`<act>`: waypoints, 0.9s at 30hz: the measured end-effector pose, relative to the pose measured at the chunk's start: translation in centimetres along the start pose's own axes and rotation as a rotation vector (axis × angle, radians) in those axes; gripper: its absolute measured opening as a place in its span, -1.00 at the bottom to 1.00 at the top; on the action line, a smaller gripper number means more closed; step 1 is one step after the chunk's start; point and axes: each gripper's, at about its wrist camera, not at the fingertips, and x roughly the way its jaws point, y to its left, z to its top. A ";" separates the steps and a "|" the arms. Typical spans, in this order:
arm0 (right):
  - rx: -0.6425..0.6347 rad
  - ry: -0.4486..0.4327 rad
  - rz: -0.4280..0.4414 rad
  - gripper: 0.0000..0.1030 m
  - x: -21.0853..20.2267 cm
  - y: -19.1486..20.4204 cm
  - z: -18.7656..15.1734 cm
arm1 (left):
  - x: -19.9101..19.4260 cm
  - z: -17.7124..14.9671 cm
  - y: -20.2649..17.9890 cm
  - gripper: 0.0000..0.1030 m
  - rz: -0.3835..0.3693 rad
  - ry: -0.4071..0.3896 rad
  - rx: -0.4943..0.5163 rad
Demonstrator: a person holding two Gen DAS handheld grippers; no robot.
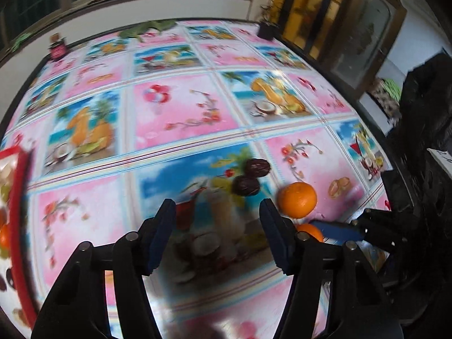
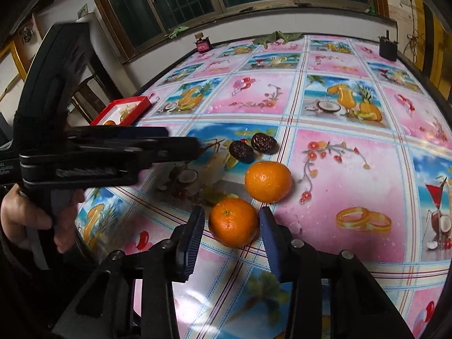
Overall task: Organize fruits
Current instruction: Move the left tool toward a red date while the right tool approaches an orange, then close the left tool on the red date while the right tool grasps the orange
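— Starting at the right gripper (image 2: pixel 231 226): what is sitting between the jaws?

— The near orange (image 2: pixel 234 222) is lying between the two blue pads (image 2: pixel 192 240), on the tablecloth (image 2: pixel 353 175). The jaws are standing spread, bracketing the fruit; a narrow gap is showing on the left side, while on the right the pad is sitting just beside the skin, and contact cannot be confirmed.

— And beyond it?

— A second orange (image 2: pixel 267 181) is resting just past the first, slightly to the right and very close to it. Two dark wrinkled fruits (image 2: pixel 252 147) are lying side by side farther out.

— Anything obstructing?

— The left gripper (image 2: pixel 195 145) is reaching across from the left, above the table, its tip hanging near the dark fruits. The person's left hand (image 2: pixel 31 220) is gripping its handle. In its own view its jaws (image 1: pixel 217 212) are standing released and holding nothing.

— Surroundings?

— A red-rimmed tray (image 2: pixel 121 110) is sitting at the left edge of the table with fruit inside. A small pink-labelled bottle (image 2: pixel 202 43) and a dark container (image 2: pixel 387 46) are standing at the far edge, beside some green leaves (image 2: pixel 275 37).
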 end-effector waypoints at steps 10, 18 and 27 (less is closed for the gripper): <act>0.010 -0.003 0.009 -0.26 -0.2 -0.3 -0.6 | 2.2 1.0 -1.9 -0.40 -0.027 0.034 0.051; 0.004 -0.003 0.005 -0.26 -0.2 -0.3 -0.6 | 3.6 1.1 -2.6 -0.55 -0.036 0.046 0.065; -0.011 -0.017 -0.001 -0.27 -0.3 0.5 -0.5 | 1.7 0.0 -0.4 -0.55 -0.018 0.019 0.020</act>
